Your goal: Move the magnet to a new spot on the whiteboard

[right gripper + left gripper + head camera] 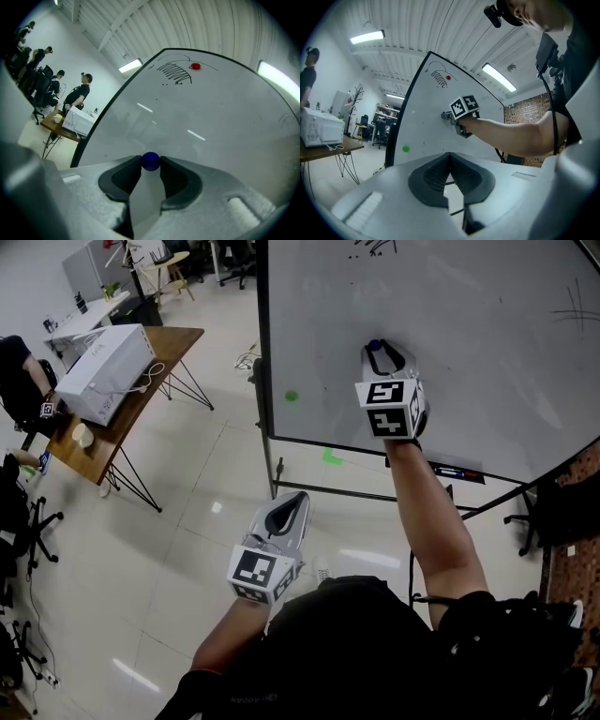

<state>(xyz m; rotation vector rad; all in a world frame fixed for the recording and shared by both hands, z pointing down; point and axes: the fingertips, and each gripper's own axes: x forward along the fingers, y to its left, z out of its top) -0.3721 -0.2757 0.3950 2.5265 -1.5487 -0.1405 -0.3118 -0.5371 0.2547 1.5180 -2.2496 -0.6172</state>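
Note:
A small blue magnet [151,161] sits between the tips of my right gripper [151,162], which is shut on it right at the surface of the whiteboard [211,117]. The head view has that gripper [376,346] raised level against the lower middle of the board [469,343], the blue magnet [375,343] at its tips. My left gripper [297,496] hangs lower and left of the board's edge, shut with nothing in it; its jaws meet at the tips [449,154]. A green magnet [291,396] and a red magnet [195,66] also stick to the board.
A wooden table [173,343] with a white box [103,371] stands at the left, with office chairs and people beyond it. The board's dark frame [263,343] and floor stand are close to my left gripper. A green mark [332,457] lies on the floor.

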